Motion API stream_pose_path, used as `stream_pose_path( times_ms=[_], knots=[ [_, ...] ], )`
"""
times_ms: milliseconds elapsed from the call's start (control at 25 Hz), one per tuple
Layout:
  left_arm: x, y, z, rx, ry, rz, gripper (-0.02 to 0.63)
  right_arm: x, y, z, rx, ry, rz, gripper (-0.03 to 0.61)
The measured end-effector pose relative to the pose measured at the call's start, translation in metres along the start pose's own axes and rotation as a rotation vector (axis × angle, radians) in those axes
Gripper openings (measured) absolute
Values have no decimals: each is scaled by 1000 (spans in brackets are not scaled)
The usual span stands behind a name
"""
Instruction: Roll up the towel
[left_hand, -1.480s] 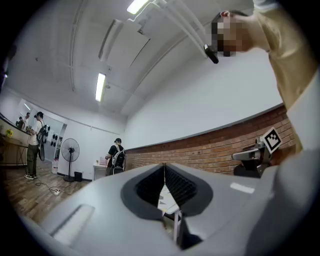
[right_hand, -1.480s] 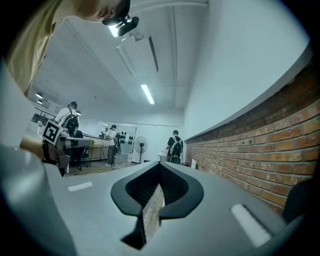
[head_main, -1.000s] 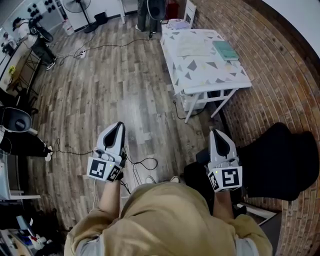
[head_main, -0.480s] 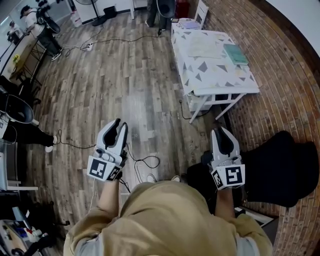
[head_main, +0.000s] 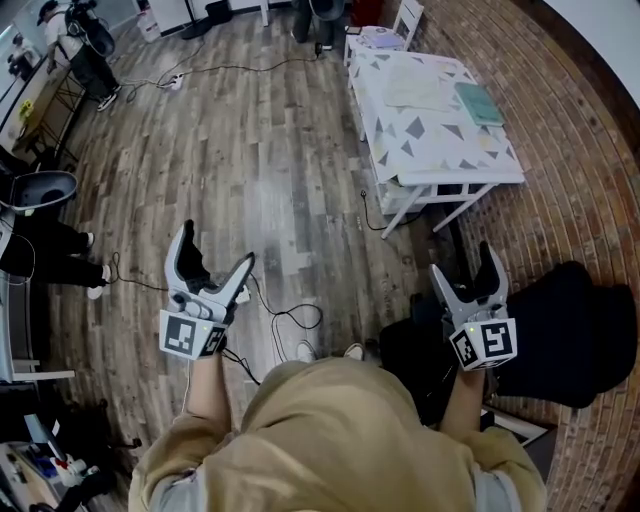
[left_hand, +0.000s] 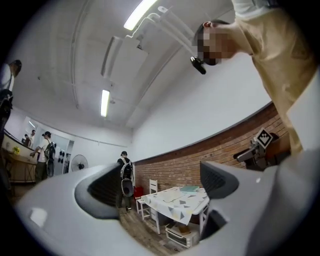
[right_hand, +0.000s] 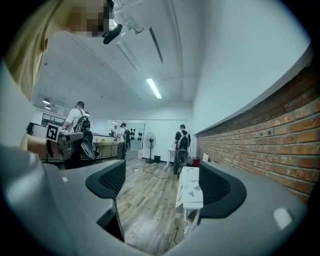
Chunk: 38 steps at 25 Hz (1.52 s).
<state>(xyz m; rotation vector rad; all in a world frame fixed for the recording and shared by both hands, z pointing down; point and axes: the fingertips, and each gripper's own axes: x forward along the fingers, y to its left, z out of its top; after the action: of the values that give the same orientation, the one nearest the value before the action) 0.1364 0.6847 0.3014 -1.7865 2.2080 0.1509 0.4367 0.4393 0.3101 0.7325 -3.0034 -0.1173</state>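
Observation:
The pale towel (head_main: 413, 90) lies flat on a table (head_main: 440, 150) with a triangle-patterned cloth, far ahead at the upper right of the head view. A teal folded thing (head_main: 478, 103) lies beside it. My left gripper (head_main: 215, 248) hovers over the wooden floor, well short of the table. My right gripper (head_main: 463, 262) is held near the brick wall. Both have just been opening and now stand open with nothing between the jaws. The left gripper view shows its gripper (left_hand: 160, 185) framing the table (left_hand: 180, 200); the right gripper (right_hand: 165, 182) also faces the table (right_hand: 191, 192).
A black bulky thing (head_main: 560, 330) sits by the brick wall (head_main: 590, 200) at the right. Cables (head_main: 290, 320) trail over the wooden floor. A white chair (head_main: 385, 35) stands at the table's far end. People (right_hand: 182, 145) and a fan (right_hand: 150, 142) are at the back.
Both grippers' jaws have gone from shut to wide open. The left gripper has shifted left and a little up in the head view; the right one has hardly moved.

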Motion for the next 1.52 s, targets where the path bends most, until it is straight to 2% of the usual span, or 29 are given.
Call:
stream_pose_path(
  times_ms=[120, 280, 520, 680, 840, 960, 1080, 1240, 1360, 1520],
  knots=[
    [-6, 24, -4, 19, 35, 38, 584, 2, 3, 3, 5, -9, -23, 511],
    [-10, 43, -16, 15, 81, 43, 638, 4, -5, -5, 26, 17, -60, 560],
    [-27, 61, -37, -3, 128, 58, 638, 20, 8, -14, 48, 36, -86, 555],
    [-39, 78, -50, -35, 151, 80, 638, 39, 28, -19, 34, 57, -58, 555],
    [-34, 91, -62, -68, 180, 101, 637, 65, 30, -27, 38, 87, -56, 557],
    [-16, 106, -81, -57, 194, 105, 637, 97, 22, -34, 33, 84, -55, 555],
    [22, 116, -104, -64, 215, 85, 637, 142, 3, -51, 43, 99, -49, 555],
    [109, 135, -139, -42, 220, 51, 637, 226, -42, -72, 72, 88, -55, 555],
    [200, 164, -168, -29, 234, 33, 637, 315, -87, -85, 102, 70, -45, 556],
    [343, 193, -194, -30, 270, -37, 638, 423, -162, -77, 103, 81, -44, 557]
  ],
)
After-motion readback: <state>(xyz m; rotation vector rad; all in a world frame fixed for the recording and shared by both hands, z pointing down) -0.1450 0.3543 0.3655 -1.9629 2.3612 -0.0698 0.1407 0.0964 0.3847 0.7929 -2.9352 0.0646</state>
